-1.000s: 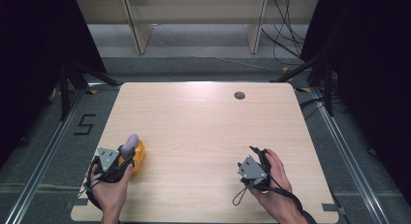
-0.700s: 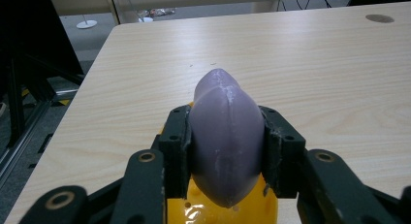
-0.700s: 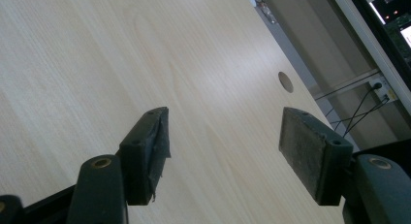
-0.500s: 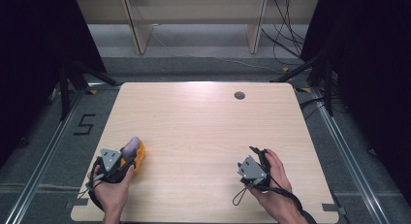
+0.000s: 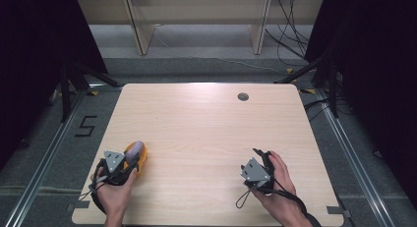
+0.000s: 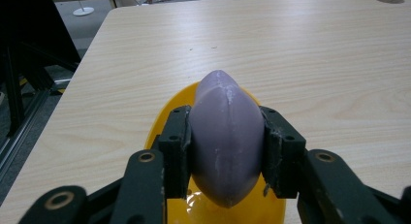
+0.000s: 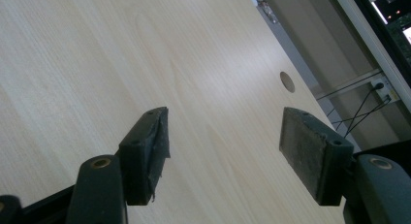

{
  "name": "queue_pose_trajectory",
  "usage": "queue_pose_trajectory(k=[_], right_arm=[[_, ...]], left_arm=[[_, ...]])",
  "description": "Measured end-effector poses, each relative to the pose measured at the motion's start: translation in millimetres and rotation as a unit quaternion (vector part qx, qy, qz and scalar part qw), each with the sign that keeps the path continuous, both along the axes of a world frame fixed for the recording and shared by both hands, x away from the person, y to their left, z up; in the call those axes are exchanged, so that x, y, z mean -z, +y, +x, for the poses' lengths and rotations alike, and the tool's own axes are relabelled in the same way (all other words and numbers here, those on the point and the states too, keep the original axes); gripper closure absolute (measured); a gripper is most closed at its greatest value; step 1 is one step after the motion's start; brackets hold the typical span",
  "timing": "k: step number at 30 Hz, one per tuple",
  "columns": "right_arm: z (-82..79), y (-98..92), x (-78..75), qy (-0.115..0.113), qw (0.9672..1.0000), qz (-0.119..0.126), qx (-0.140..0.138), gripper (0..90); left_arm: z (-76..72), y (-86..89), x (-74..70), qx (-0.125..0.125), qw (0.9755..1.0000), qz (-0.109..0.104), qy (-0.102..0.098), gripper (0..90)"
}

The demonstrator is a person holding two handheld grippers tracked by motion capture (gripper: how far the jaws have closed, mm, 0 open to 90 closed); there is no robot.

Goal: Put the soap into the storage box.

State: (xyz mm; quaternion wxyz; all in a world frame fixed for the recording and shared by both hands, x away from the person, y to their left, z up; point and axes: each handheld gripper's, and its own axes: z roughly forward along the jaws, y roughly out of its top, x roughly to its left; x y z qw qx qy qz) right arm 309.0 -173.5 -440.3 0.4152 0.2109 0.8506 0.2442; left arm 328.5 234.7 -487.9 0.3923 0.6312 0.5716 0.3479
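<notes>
Left tongs clamp purple eggplant across its thick middle, above yellow dish near desk corner. Skin probably smooth, slippery, light. Right tongs open, empty.

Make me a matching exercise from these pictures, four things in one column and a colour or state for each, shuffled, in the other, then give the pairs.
Things:
1. left gripper
2. right gripper
3. egg-shaped piece
4. dish

Colours or states:
A. yellow, on the table under the egg-shaped piece
B. jaws apart, nothing between them
C. purple, clamped on both sides
D. shut on the egg-shaped piece

Pairs: 1-D, 2-B, 3-C, 4-A
</notes>
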Motion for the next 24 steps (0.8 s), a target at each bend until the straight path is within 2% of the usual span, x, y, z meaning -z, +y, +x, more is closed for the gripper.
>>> queue_pose_trajectory(k=[6, 12, 19, 24], right_arm=[[0.6, -0.1, 0.0, -0.004, 1.0, -0.006, 0.001, 35.5], [0.6, 0.0, 0.1, -0.004, 1.0, -0.005, 0.001, 35.5], [0.7, 0.0, 0.2, -0.002, 1.0, -0.005, 0.001, 35.4], [0.7, 0.0, 0.2, -0.003, 1.0, -0.005, 0.0, 35.3]], left_arm=[[0.9, 0.8, -0.3, 0.004, 1.0, 0.002, 0.004, 58.6], [1.2, 1.1, -3.0, 0.005, 0.9998, 0.002, 0.017, 58.5], [0.0, 2.2, -6.8, 0.001, 0.999, -0.007, 0.045, 58.3], [0.4, 3.5, -5.1, 0.002, 0.9968, 0.0, 0.08, 58.3]])
